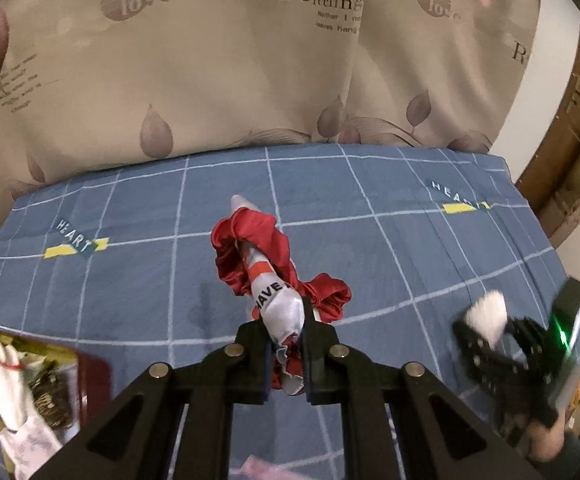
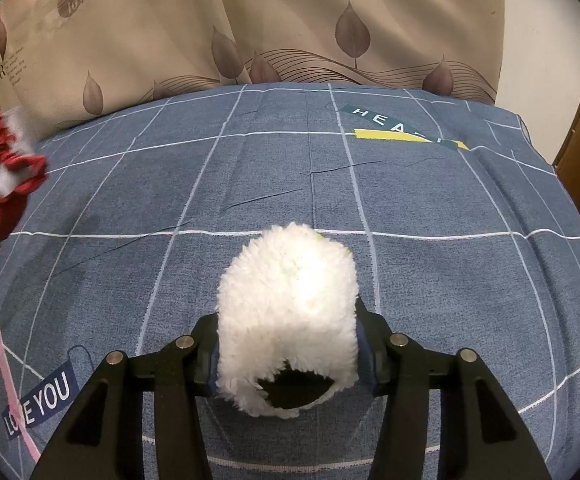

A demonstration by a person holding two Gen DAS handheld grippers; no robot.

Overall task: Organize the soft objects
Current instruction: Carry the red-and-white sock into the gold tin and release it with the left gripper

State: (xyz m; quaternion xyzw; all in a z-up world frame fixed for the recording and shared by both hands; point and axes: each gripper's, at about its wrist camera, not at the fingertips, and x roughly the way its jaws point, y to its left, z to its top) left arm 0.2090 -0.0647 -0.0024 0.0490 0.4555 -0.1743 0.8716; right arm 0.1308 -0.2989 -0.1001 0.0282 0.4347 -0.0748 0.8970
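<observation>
1. Blue bedsheet with a white grid and "HEART" patches (image 1: 390, 248) covers the whole work surface. A beige curtain printed with brown leaves and lettering (image 1: 209, 72) hangs along the far edge.
2. Far left, near corner in the left wrist view: a dark red box (image 1: 89, 376) with white cloth bits and something brownish piled in it. Can't make out what those are.
3. Centre of that view: the left gripper (image 1: 285, 344) is clamped tight on a shiny red satin ruffled cloth with a white-and-orange printed band (image 1: 265, 276). The bundle pokes out past the fingertips toward the curtain and looks lifted off the sheet.
4. Right side: the right gripper (image 2: 285, 356) is grasping a fluffy white fleece piece with a dark opening at its near end (image 2: 290, 304), squeezed between both pads. It sits low over the near-middle of the sheet, well apart from the red bundle.
5. A hand (image 1: 546, 440) shows under that gripper in the left wrist view.
</observation>
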